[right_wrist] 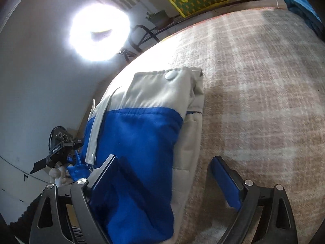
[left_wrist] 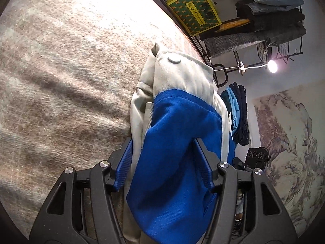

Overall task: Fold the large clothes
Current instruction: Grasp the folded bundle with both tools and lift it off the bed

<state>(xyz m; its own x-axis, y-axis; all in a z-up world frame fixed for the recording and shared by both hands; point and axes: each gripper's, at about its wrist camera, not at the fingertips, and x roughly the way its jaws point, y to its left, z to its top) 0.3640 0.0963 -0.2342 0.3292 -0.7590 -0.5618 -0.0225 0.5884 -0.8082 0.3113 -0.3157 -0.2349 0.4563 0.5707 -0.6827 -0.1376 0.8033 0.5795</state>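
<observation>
**Blue-and-grey jacket bundled on the blanket**

Blue and grey fabric of the jacket (left_wrist: pixel 172 142) is seen folded into a bundle on the plaid blanket (left_wrist: pixel 61 81). The left claw (left_wrist: pixel 162 154) straddles it, though a firm pinch cannot be confirmed. The right claw (right_wrist: pixel 168 174) stands wide around the jacket's edge. If lifted loosely, the bundle could be undone.

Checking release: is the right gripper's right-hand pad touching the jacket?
Apart. In the right wrist view, bare blanket shows between that pad and the jacket edge; the right gripper stands open.
</observation>
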